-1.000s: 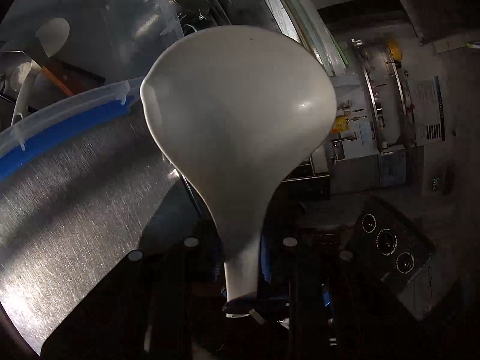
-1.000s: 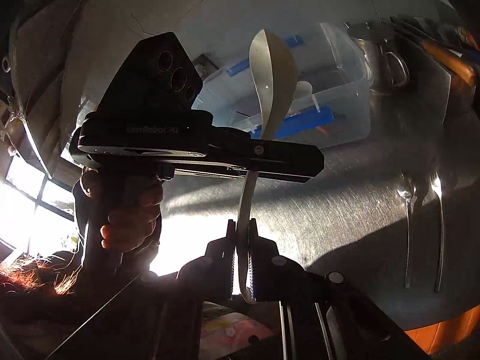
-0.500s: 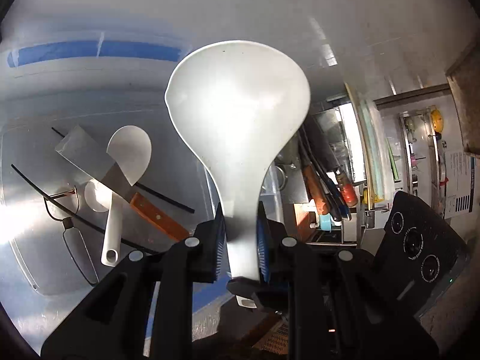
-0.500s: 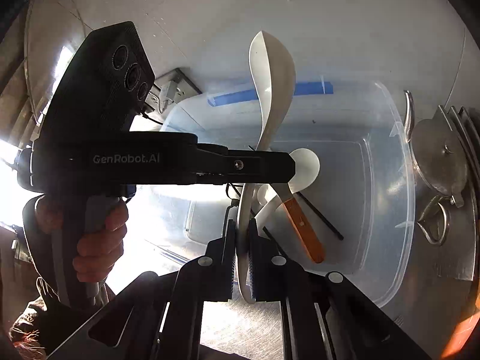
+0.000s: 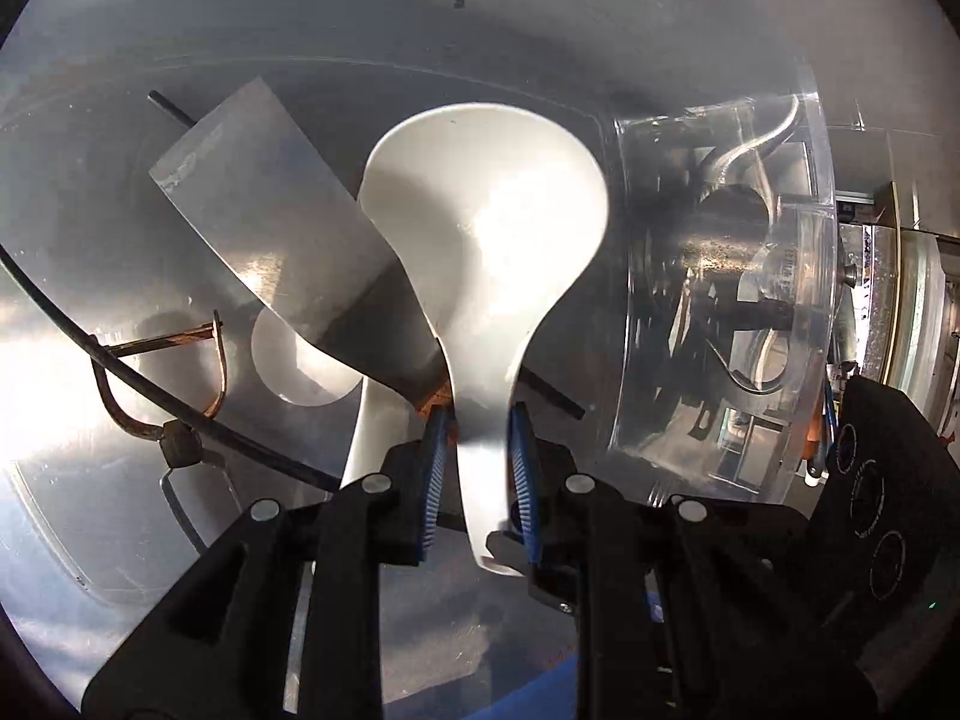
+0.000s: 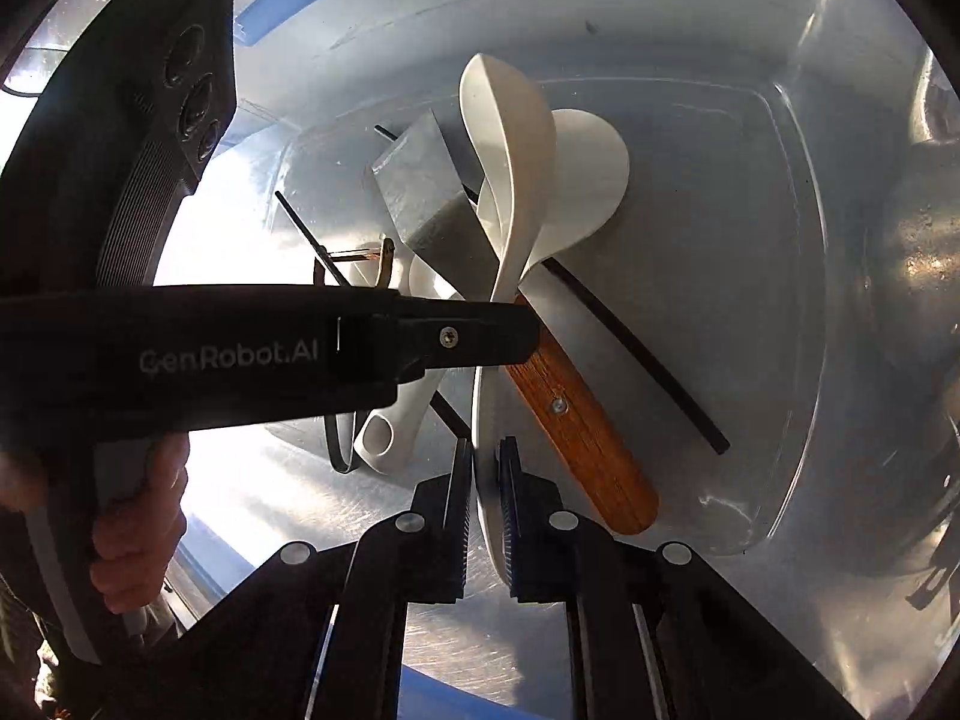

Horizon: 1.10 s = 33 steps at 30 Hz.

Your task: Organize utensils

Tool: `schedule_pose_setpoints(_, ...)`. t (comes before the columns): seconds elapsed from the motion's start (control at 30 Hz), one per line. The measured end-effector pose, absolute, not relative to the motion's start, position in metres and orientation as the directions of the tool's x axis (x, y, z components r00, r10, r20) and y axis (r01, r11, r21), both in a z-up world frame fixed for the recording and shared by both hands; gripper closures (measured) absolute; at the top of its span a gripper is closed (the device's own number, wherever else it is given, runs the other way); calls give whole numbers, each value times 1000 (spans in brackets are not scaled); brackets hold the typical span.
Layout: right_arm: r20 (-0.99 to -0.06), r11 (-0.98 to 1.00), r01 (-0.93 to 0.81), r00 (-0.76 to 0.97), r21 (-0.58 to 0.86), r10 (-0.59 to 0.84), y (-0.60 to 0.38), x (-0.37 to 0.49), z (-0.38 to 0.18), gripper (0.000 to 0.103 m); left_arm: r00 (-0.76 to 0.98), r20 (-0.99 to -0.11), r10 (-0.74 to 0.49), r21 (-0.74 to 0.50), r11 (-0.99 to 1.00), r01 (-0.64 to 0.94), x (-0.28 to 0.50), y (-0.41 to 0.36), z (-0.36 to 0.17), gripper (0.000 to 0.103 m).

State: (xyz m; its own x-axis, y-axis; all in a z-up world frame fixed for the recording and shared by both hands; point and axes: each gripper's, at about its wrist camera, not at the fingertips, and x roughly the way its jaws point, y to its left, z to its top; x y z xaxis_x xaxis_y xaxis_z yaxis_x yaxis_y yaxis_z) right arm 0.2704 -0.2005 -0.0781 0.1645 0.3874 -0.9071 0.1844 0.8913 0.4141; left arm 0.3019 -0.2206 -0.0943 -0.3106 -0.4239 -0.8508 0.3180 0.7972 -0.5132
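Two white rice paddles hang over the clear plastic bin [image 6: 804,312], which the grippers crowd between its near walls: the first paddle [image 5: 486,252] has its handle between the left gripper's [image 5: 477,468] opening jaws, the second paddle [image 6: 510,180] edge-on between the right gripper's [image 6: 485,504] opening jaws, pads barely clear of either. "GenRobot.AI" is printed on the left gripper's body [image 6: 228,354]. In the bin lie a wooden-handled cleaver [image 6: 576,426], a third white paddle [image 6: 585,174] and black chopsticks [image 6: 648,360].
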Motion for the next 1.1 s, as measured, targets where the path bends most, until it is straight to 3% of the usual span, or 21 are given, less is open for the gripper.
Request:
schedule_pose_setpoints(0.03, -909, 894, 190, 185, 406, 374, -204, 267, -71, 68, -273, -861, -430, -504, 797, 334, 303, -217, -87, 66)
schedule_pose_setpoints(0.07, -909, 897, 195, 216, 398, 356, -207, 262, -57, 61, -231, -863, -449, -504, 790, 348, 302, -213, -77, 43)
schedule_pose_setpoints(0.1, -904, 901, 184, 256, 394, 343, -211, 253, -45, 61, -195, -858, -476, -514, 776, 365, 300, -208, -63, 34)
schedule_pose_setpoints(0.23, -838, 911, 120, 454, 393, 302, -215, 181, 28, 59, -123, -789, -602, -584, 672, 455, 275, -184, 0, 29)
schedule_pose_setpoints(0.37, -788, 954, 114, 595, 279, 159, -212, 84, 65, 41, -145, -664, -733, -690, 528, 495, 237, -156, 50, 28)
schedule_pose_setpoints(0.47, -834, 964, 202, 551, 170, 32, -209, 31, 34, 40, -221, -606, -765, -743, 443, 502, 196, -153, 60, 28)
schedule_pose_setpoints(0.57, -913, 927, 308, 401, 214, 78, -219, 3, -32, 40, -305, -596, -743, -764, 407, 501, 156, -168, 52, 27)
schedule_pose_setpoints(0.67, -934, 898, 369, 339, 238, 108, -221, -15, -84, 42, -392, -609, -690, -774, 407, 485, 120, -188, 25, 27)
schedule_pose_setpoints(0.93, -953, 873, 423, 273, 242, 132, -230, -48, -143, 58, -572, -625, -531, -777, 492, 392, 59, -233, -53, 27)
schedule_pose_setpoints(1.03, -953, 878, 414, 274, 240, 132, -232, -56, -148, 73, -599, -620, -507, -769, 544, 336, 52, -244, -78, 27)
schedule_pose_setpoints(1.1, -951, 876, 415, 279, 247, 136, -234, -60, -149, 93, -609, -627, -487, -754, 576, 316, 49, -253, -94, 27)
